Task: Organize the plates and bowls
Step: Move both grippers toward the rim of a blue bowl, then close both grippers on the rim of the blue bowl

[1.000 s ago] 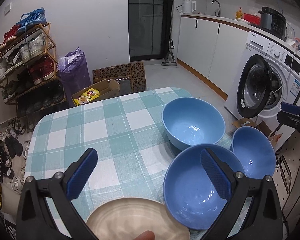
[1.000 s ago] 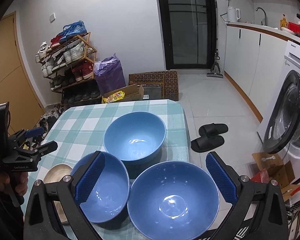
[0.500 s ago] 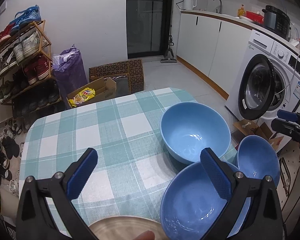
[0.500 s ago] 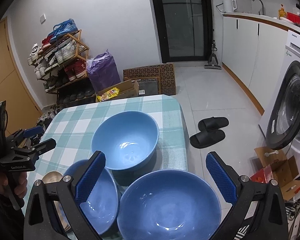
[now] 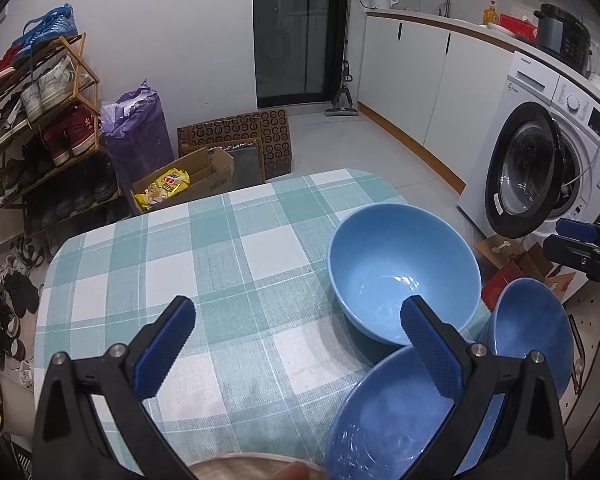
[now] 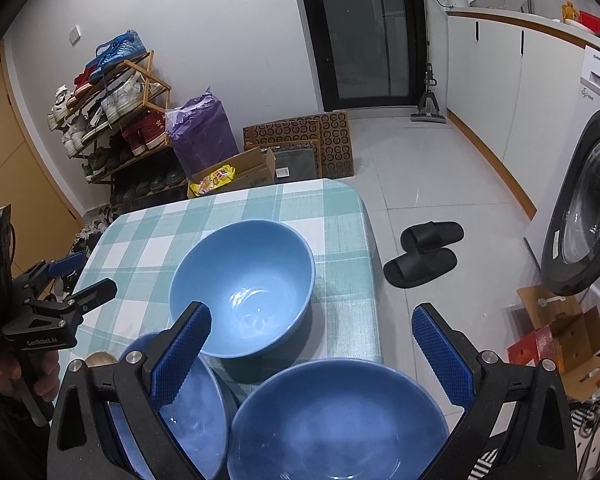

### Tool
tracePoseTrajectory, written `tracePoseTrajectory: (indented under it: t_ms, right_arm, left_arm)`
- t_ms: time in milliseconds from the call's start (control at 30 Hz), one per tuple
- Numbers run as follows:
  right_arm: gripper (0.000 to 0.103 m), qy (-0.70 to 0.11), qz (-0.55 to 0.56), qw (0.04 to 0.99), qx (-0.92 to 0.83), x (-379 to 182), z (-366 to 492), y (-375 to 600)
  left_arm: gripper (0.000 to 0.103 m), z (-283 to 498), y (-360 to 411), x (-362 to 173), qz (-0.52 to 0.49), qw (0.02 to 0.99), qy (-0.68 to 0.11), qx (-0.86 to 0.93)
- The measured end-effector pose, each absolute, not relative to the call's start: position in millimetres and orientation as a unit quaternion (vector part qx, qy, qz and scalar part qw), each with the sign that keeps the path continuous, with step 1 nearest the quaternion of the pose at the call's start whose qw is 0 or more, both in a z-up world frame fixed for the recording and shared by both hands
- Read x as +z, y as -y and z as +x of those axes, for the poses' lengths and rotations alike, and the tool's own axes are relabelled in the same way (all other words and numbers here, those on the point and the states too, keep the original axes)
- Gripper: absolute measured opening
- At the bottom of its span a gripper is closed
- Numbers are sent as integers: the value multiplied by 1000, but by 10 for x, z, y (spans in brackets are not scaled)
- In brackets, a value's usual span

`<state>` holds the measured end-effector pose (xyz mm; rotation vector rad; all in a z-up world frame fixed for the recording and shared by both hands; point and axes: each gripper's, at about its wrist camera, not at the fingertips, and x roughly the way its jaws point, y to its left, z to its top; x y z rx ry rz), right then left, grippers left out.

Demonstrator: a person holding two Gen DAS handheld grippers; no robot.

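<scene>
Three blue bowls sit close together at the right end of the checked table (image 5: 228, 280): a far bowl (image 5: 404, 272), a near bowl (image 5: 388, 420) and a right bowl (image 5: 532, 332). A beige plate (image 5: 244, 466) peeks in at the bottom edge. My left gripper (image 5: 298, 340) is open and empty above the cloth, its right finger over the near bowl's rim. In the right wrist view my right gripper (image 6: 310, 344) hangs open and empty above the far bowl (image 6: 242, 288), the left bowl (image 6: 192, 412) and the nearest bowl (image 6: 340, 420). A sliver of plate (image 6: 100, 359) shows.
A shoe rack (image 5: 40, 120), a purple bag (image 5: 136, 136) and cardboard boxes (image 5: 204, 176) stand beyond the table's far edge. A washing machine (image 5: 540, 168) with its door open stands to the right. Black slippers (image 6: 424, 252) lie on the floor. A hand (image 6: 8, 372) holds the left gripper.
The bowls and plate have slid lower in both views, and the plate has almost left the left wrist view. Both grippers stayed open and empty.
</scene>
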<state>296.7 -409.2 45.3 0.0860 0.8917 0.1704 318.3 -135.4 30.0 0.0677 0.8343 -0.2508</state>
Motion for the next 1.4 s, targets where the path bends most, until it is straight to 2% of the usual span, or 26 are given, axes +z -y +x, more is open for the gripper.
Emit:
tracePoseTrajectory:
  t_ms: [1067,1400]
  right_arm:
    - [102,-491,47,866,80,-135,3665,4038]
    - [102,-511,46,855,82,-309,3789,3993]
  left_arm:
    - [103,3675,1605,-66,49,887,-441,-126]
    - [100,3774,1706,-226,56,877,-457,-139]
